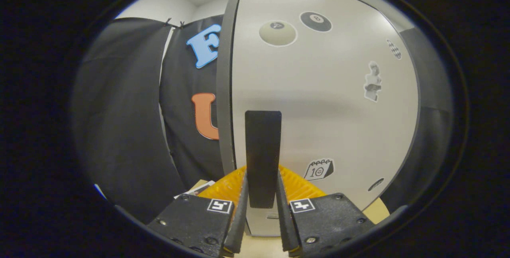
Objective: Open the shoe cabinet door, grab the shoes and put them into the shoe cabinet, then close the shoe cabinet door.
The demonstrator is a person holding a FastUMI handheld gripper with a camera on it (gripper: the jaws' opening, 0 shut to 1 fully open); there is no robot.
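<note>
The shoe cabinet door (318, 102) is a pale grey panel with several stickers, right in front of me and very close. A tall dark handle bar (263, 150) stands upright on the door. My gripper (262, 188) has one finger on each side of the handle's lower end, and both fingers (242, 206) press against it. The door's dark left edge (225, 90) faces me, and I cannot tell whether the door is ajar.
The booth's black cloth wall (127, 122) hangs to the left of the cabinet. A light wooden surface (261, 246) shows under the fingers, with a printed card (197, 189) lying on it at the left.
</note>
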